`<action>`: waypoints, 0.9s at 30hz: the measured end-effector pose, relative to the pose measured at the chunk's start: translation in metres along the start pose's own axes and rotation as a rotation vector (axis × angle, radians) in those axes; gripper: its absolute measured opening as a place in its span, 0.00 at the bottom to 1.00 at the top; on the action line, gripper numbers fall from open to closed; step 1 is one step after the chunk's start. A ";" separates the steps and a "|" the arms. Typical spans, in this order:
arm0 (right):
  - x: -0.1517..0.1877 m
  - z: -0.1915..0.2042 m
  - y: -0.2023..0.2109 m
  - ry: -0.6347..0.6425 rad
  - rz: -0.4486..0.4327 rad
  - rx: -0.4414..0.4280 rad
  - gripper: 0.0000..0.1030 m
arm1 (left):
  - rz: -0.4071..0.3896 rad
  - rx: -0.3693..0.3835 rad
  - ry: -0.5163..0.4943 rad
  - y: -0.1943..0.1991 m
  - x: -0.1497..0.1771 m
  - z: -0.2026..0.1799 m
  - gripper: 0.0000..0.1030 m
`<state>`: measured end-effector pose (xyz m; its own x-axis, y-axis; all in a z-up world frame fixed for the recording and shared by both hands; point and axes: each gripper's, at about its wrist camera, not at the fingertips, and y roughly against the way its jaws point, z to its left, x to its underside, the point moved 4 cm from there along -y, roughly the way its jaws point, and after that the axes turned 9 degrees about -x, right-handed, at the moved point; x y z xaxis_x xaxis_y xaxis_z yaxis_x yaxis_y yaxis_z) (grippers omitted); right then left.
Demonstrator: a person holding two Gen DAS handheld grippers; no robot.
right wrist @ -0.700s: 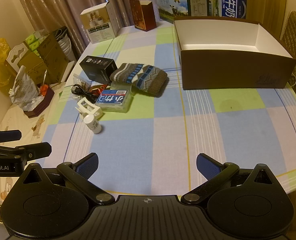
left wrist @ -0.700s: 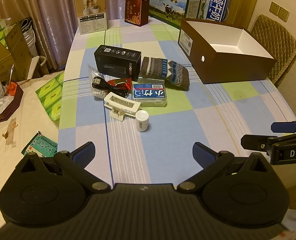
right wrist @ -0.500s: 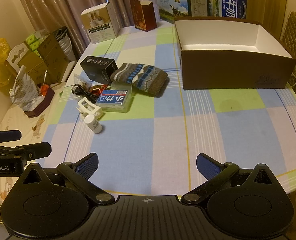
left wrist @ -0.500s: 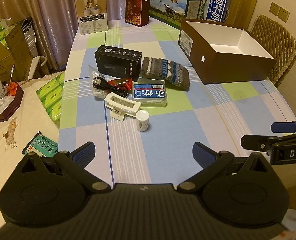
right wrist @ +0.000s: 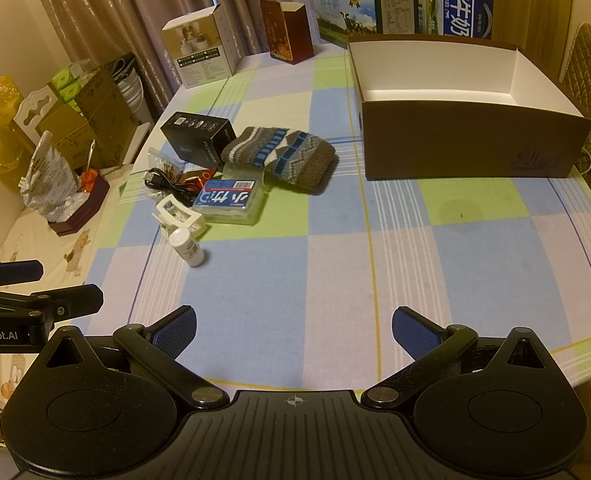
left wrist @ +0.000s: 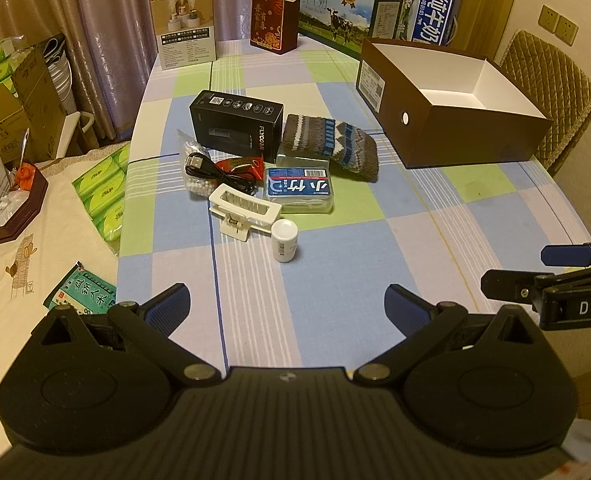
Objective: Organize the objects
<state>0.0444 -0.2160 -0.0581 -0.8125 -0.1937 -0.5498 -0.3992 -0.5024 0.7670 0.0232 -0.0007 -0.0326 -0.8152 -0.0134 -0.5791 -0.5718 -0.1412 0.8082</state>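
Table (left wrist: 375, 264) under a checked cloth of blue, green and lilac squares is carrying everything. Brown open box (left wrist: 451, 116) with a white inside is sitting at the far right corner, nothing showing in it. Two milk cartons (left wrist: 347, 8) are standing along the far edge behind it, with a dark red box (left wrist: 273, 20) and a white product box (left wrist: 185, 28) toward the far left corner. The loose things are lying clustered at the left side of the table, well apart from the brown box: black carton (left wrist: 237, 124) farthest back, knitted sock (left wrist: 333, 146) just beside it on the right and resting partly on a clear case. Blue-labelled clear box (left wrist: 299, 192) is lying in front of the sock. Black USB cable (left wrist: 215, 172) is lying coiled over a bag of white beads, a red wrapper (left wrist: 241, 164) beside it. White hair clip (left wrist: 245, 210) is lying nearer the front, touching or nearly touching the small white bottle (left wrist: 284, 240), which is standing upright, nearest the front edge. Left gripper (left wrist: 287, 304) is hovering over the near edge, jaws spread wide, nothing between them. Right gripper (right wrist: 293, 328) is hovering likewise at the near edge, jaws spread wide and holding nothing.
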 end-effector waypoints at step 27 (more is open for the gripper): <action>-0.003 0.000 -0.005 0.004 0.000 -0.001 0.98 | -0.001 0.000 0.001 0.000 0.000 0.000 0.99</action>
<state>0.0483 -0.2129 -0.0599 -0.8109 -0.1970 -0.5510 -0.3986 -0.5035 0.7666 0.0232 -0.0007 -0.0326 -0.8143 -0.0139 -0.5802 -0.5729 -0.1410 0.8074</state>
